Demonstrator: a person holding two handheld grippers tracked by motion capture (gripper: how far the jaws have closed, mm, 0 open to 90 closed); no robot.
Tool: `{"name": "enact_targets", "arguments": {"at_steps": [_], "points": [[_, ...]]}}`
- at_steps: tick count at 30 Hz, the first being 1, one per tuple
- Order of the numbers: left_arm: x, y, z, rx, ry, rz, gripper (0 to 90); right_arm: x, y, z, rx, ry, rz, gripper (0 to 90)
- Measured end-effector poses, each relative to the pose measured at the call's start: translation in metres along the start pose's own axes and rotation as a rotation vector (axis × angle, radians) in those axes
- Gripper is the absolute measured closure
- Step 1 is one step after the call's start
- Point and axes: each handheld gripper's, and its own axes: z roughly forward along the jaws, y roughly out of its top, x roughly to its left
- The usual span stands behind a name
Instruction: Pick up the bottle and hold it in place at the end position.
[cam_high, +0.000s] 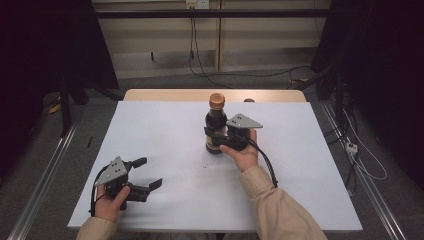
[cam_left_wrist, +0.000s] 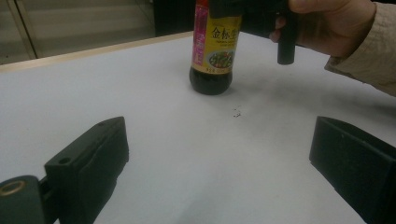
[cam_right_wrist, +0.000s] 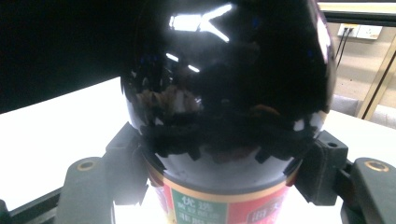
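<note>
Bottle (cam_high: 216, 125) of dark sauce is standing upright a little beyond the middle of the white table (cam_high: 165, 125), while nearer in, at the near left corner, the left gripper (cam_high: 150, 173) is resting low over the surface in the person's left hand (cam_high: 112, 202). Its two black jaws are standing wide apart with nothing between them, and in the left gripper view they are framing bare white tabletop, one jaw at each lower corner. A tiny dark speck (cam_high: 205, 165) is lying on the table between that gripper and the bottle, just in front of the bottle's base. Farther in, the right hand (cam_high: 244, 152), coming out of a beige sleeve (cam_high: 280, 210), is holding the right gripper (cam_high: 214, 138) against the bottle's lower body, with the grey plate (cam_high: 243, 121) sitting on top and a black cable (cam_high: 265, 165) trailing back along the forearm. In the right gripper view the jaws are pressing on both sides of the bottle just above its red and green label (cam_right_wrist: 224, 207), so they are clamped around it, and the glossy dark shoulder is rising right in front of the camera. The bottle is wearing an orange-brown cap (cam_high: 217, 100) and a yellow label (cam_left_wrist: 219, 44) with printed characters. Beyond the table's far wooden edge (cam_high: 215, 95), grey floor and loose cables (cam_high: 200, 65) are lying in front of a pale wall.
</note>
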Motion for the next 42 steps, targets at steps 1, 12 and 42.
{"name": "enact_targets", "arguments": {"at_steps": [1, 12, 42], "points": [[0.0, 0.0, 0.0, 0.0, 0.002, -0.004, 4.6, 0.0, 0.0, 0.0, 0.0, 0.0, 0.0, 30.9], [-0.003, 0.01, 0.011, 0.017, -0.009, -0.049, 4.6, -0.005, 0.0, 0.0, 0.005, 0.047, -0.011, 31.3], [0.004, 0.036, 0.023, 0.025, -0.014, -0.118, 4.4, 0.007, 0.0, -0.001, 0.006, -0.051, 0.02, 30.5]]}}
